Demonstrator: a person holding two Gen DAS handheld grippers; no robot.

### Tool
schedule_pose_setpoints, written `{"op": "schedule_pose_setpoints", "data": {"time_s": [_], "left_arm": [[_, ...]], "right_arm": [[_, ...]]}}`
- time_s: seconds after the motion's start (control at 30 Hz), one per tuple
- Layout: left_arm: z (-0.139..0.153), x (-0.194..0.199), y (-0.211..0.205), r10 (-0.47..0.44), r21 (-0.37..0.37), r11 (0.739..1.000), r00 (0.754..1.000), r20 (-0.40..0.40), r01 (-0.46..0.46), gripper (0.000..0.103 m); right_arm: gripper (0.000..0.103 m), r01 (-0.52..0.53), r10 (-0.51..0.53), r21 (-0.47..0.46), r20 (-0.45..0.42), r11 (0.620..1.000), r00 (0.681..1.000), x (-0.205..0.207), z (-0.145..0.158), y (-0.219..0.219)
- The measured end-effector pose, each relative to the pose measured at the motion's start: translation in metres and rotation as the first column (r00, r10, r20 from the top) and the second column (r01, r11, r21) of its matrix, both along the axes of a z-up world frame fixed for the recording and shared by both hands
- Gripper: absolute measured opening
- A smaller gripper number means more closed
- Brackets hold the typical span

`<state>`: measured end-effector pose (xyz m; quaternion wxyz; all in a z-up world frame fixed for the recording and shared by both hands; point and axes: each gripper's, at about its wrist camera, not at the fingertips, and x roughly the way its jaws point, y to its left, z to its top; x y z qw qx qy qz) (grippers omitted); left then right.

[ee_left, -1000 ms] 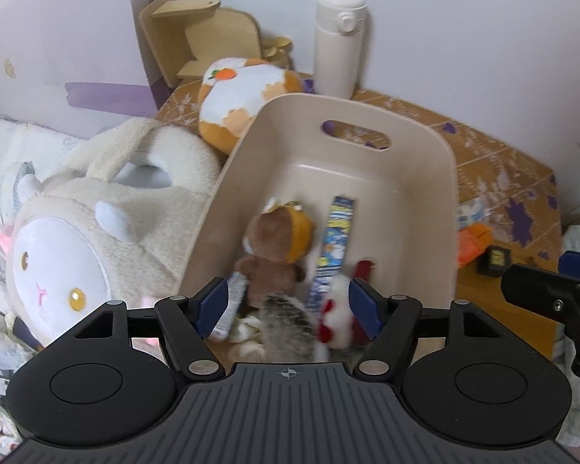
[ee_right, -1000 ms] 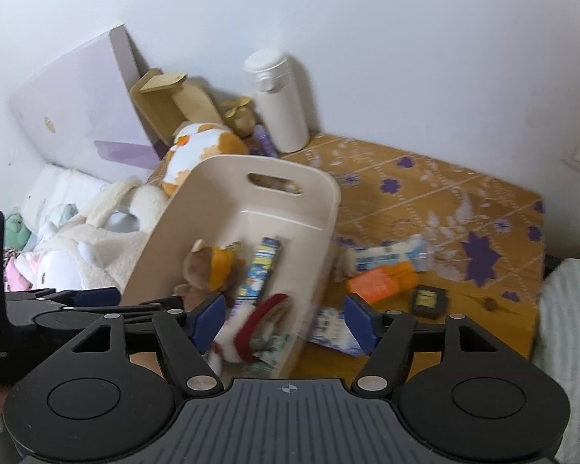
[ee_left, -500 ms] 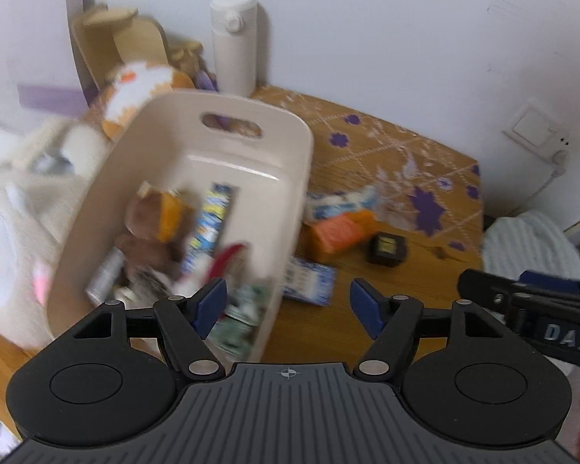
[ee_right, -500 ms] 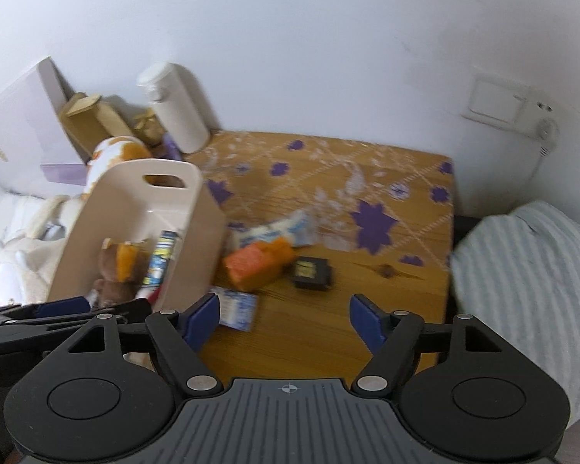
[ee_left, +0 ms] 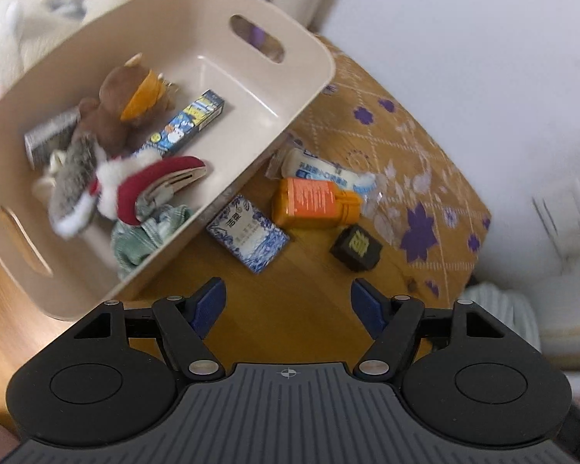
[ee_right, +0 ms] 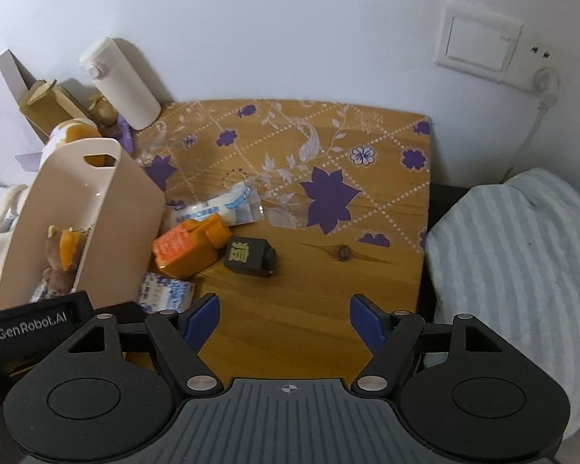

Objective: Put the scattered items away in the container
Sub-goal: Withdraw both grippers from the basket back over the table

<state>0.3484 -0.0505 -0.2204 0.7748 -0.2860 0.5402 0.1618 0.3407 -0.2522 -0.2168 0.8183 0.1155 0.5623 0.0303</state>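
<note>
A beige bin (ee_left: 228, 11) (ee_right: 108, 208) with cut-out handles stands on the wooden table and holds soft toys, a blue stick box and cloth. Beside it lie a blue-and-white packet (ee_left: 247, 234) (ee_right: 166, 294), an orange bottle (ee_left: 313, 203) (ee_right: 189, 245), a white wrapped pack (ee_left: 324, 172) (ee_right: 220, 205) and a small black box (ee_left: 355, 247) (ee_right: 249, 257). My left gripper (ee_left: 288, 303) hangs open above bare wood, just short of the blue-and-white packet. My right gripper (ee_right: 282, 319) is open too, over the table below the black box, nothing between its fingers.
A white flask (ee_right: 120, 83), a wooden stand (ee_right: 46, 104) and plush toys (ee_left: 31, 19) crowd the back left corner by the wall. A striped cloth (ee_right: 518, 263) lies past the table's right edge. The patterned mat (ee_right: 328, 162) covers the far half of the table.
Both grippers swung right and dropped from over the bin toward the loose items. The left view rolled, so the bin now sits tilted at upper left. The right jaws widened slightly.
</note>
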Motion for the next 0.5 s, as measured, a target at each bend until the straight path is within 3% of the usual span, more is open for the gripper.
{"op": "schedule_pose_setpoints", "data": {"time_s": [0.13,0.3,0.5], "left_arm": [[-0.016,0.004,0.001,0.167,-0.016,0.986,0.986,0.028,-0.166,0.073],[-0.039,0.005,0.009,0.371,-0.008,0.929,0.929,0.005,-0.371,0.073],[-0.064,0.01,0.012,0.424,-0.009,0.905,0.905,-0.033,-0.425,0.073]], "right_arm": [[0.076,-0.032,0.032,0.01,-0.017,0.999,0.999,0.016,-0.02,0.002],[0.076,-0.066,0.067,0.03,-0.031,0.997,0.997,0.036,-0.044,0.008],[0.076,-0.113,0.114,0.036,-0.031,0.993,0.993,0.055,-0.065,0.024]]}}
